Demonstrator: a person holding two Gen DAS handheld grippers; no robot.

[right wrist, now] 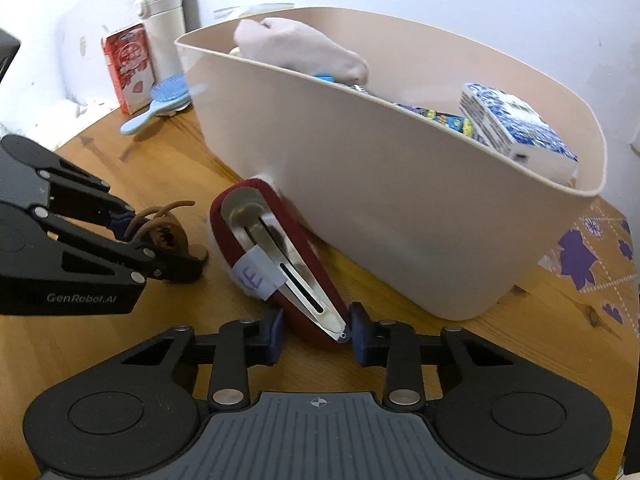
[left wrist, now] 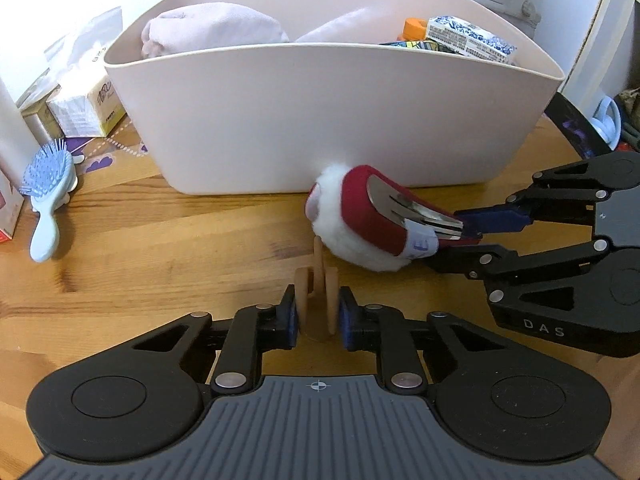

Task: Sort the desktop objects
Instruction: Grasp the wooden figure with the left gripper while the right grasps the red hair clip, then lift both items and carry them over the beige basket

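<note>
Surface: wooden table (left wrist: pixel 168 240), white wall behind.
Left wrist view, bin: pale pink tub (left wrist: pixel 320 120) holds folded pink cloth (left wrist: pixel 212 32), orange cap (left wrist: pixel 416 28), blue-white packet (left wrist: pixel 468 40).
Left gripper (left wrist: pixel 318 314): fingers narrow, clamped on tan claw hair clip (left wrist: pixel 316 292) on the table.
Right gripper (left wrist: pixel 460 240): pinching the red-and-white fluffy snap clip (left wrist: pixel 360 220), which lies against the tub's base.
Right wrist view, bin: same tub (right wrist: pixel 380 208), cloth (right wrist: pixel 296 48), packet (right wrist: pixel 516 128), colourful wrapper (right wrist: pixel 440 118) inside.
Outside: blue hairbrush (right wrist: pixel 160 104), red carton (right wrist: pixel 128 68), white flask (right wrist: pixel 162 28).
</note>
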